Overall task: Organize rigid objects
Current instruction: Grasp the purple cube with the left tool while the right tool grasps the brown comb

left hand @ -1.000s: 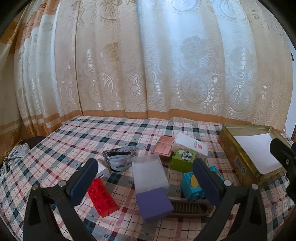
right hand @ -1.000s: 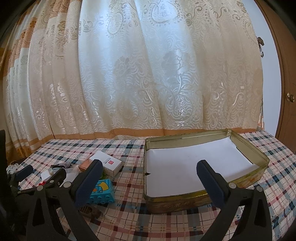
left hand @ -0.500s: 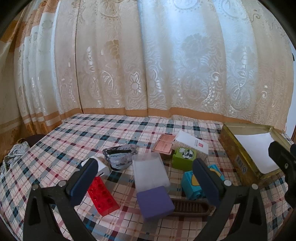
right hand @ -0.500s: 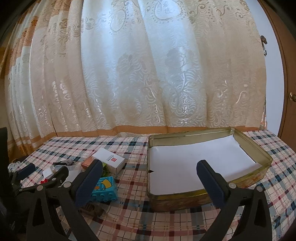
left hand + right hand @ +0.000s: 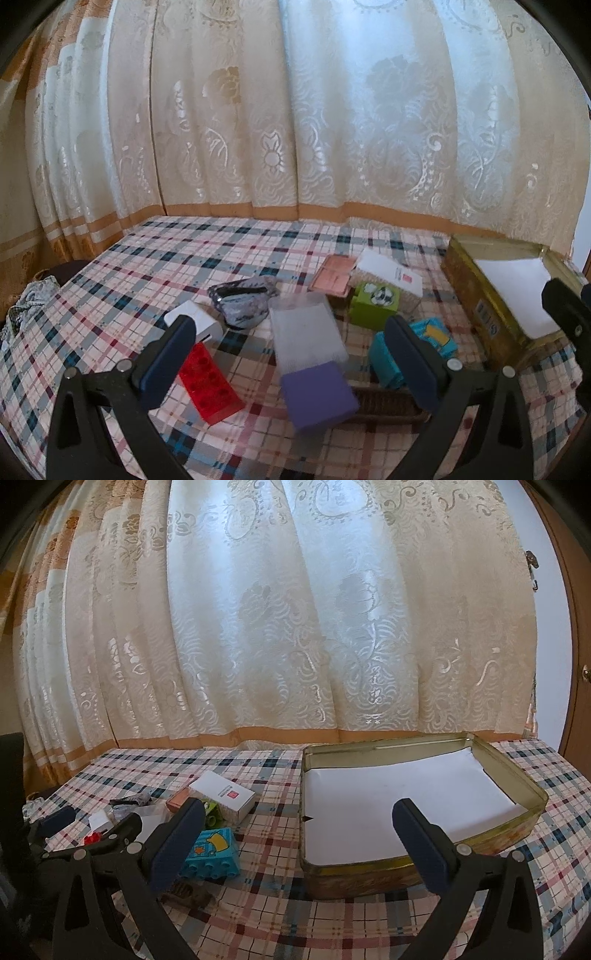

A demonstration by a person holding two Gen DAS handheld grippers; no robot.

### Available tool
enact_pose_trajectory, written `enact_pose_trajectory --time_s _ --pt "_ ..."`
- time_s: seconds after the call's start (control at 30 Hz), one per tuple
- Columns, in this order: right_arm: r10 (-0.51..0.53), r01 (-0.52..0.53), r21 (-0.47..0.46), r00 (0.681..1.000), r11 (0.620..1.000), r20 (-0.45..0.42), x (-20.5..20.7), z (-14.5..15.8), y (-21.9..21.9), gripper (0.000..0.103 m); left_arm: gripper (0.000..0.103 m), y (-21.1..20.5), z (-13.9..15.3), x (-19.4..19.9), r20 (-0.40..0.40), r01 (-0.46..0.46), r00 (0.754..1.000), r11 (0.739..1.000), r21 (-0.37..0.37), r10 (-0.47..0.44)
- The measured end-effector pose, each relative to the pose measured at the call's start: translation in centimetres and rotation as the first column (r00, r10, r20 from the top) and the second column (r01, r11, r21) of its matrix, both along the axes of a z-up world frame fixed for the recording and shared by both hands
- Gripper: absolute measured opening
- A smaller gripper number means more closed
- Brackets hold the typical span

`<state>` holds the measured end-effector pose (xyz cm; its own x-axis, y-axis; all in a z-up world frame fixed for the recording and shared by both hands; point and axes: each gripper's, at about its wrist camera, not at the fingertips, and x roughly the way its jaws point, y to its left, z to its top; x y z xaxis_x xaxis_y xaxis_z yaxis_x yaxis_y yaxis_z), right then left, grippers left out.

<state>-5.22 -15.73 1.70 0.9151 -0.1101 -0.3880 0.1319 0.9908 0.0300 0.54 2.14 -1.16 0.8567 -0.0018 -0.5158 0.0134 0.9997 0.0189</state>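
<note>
My left gripper (image 5: 295, 354) is open and empty above a cluster of objects on the plaid cloth: a red brick (image 5: 210, 384), a purple block (image 5: 317, 393), a clear plastic box (image 5: 306, 334), a teal brick (image 5: 388, 354), a green cube (image 5: 375, 304) and a white box (image 5: 389, 275). My right gripper (image 5: 299, 840) is open and empty in front of a gold tin (image 5: 532, 794) lined with white paper. The teal brick (image 5: 212, 851) lies by its left finger.
A pink case (image 5: 332, 277), a grey pouch (image 5: 243, 299), a small white block (image 5: 194, 319) and a brown comb (image 5: 384, 404) also lie in the cluster. The tin (image 5: 469, 291) stands at the right. Lace curtains hang behind the table. A door (image 5: 580, 664) is at far right.
Both views have shifted slightly: the objects sit a little lower and closer in the left view. Both grippers stay open and nothing has been grasped.
</note>
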Motion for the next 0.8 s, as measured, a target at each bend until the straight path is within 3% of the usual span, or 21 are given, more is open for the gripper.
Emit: enact_pose_trajectory --time_s 0.27,0.5,0.57,0.7,0.8 --pt "0.085 -0.086 -0.013 0.995 0.996 -0.048 0.5 -0.7 1.6 0.103 0.103 3.2 -0.5 -0.7 -0.058 -0.031 0.998 0.999 0.042 0.033" --pt "0.119 -0.121 -0.026 0.991 0.992 -0.067 0.5 -0.9 2.3 0.102 0.103 5.4 -0.8 -1.6 -0.088 -0.051 0.995 0.999 -0.008 0.05" --pt "0.144 -0.146 -0.014 0.986 0.989 -0.085 0.6 -1.0 2.5 0.098 0.103 5.5 -0.7 -1.7 -0.092 -0.047 0.995 0.999 0.002 0.047" --pt "0.235 -0.237 0.011 0.959 0.972 -0.159 1.3 -1.9 3.6 0.071 0.103 5.8 -0.9 -1.9 -0.112 -0.033 0.993 0.999 0.037 0.037" --pt "0.328 -0.325 0.053 0.915 0.944 -0.235 2.1 -2.8 4.6 0.068 0.103 5.9 -1.2 -2.0 -0.138 0.004 0.99 0.999 0.042 0.001"
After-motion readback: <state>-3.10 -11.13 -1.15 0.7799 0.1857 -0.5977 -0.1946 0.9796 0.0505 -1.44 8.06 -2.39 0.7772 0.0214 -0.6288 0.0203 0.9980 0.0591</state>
